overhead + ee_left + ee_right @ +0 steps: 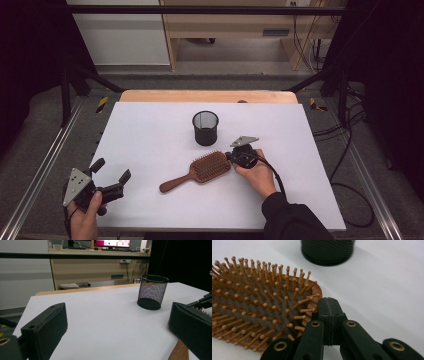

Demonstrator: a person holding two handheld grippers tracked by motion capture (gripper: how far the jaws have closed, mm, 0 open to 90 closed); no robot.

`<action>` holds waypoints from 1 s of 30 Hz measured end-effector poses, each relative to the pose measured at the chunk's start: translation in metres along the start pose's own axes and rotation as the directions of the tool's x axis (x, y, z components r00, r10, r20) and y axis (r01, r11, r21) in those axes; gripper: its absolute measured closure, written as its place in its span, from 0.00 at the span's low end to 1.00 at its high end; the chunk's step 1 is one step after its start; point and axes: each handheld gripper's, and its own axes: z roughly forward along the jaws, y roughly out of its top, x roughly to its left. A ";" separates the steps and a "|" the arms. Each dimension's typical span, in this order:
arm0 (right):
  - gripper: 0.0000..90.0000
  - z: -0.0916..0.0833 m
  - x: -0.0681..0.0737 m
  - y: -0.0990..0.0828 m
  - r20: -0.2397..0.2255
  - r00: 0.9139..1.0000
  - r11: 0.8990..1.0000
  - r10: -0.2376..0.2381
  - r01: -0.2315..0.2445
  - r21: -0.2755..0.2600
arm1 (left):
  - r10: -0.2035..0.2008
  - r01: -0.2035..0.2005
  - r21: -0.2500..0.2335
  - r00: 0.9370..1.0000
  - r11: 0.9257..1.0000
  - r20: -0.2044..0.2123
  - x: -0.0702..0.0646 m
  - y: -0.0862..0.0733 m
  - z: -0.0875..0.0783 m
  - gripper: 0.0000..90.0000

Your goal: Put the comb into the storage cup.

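Right claw (328, 305) fully closed, tips against the rim of the wooden hairbrush (201, 170), gripping nothing. Left claw (111, 171) wide open, empty. Mesh cup (205, 128) upright on tabletop (150, 130).

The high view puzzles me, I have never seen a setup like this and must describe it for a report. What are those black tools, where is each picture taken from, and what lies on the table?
A person sits at a table covered in white, holding a hand-operated gripper in each hand. One camera looks down from above; the other two ride on the grippers, looking along their black jaws. A wooden paddle hairbrush lies bristles up, beside a black mesh pen cup. The left gripper rests near the table's edge, jaws open, holding nothing. The right gripper has its jaws shut, their tips at the brush head's rim; nothing shows between them.
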 end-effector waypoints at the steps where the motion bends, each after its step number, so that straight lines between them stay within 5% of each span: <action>1: 1.00 0.001 0.003 0.001 -0.004 1.000 1.000 -0.004 0.004 -0.002 | 0.000 0.000 0.000 1.000 1.000 0.001 0.000 0.000 0.000 0.02; 21: 1.00 0.022 0.064 0.019 -0.108 0.993 0.999 -0.048 0.049 0.009 | 0.004 -0.004 0.007 1.000 1.000 0.011 -0.002 0.000 0.001 0.02; 30: 1.00 0.026 0.071 0.022 -0.111 0.992 0.998 -0.053 0.055 0.016 | 0.004 -0.004 0.008 1.000 1.000 0.014 -0.002 0.000 0.001 0.02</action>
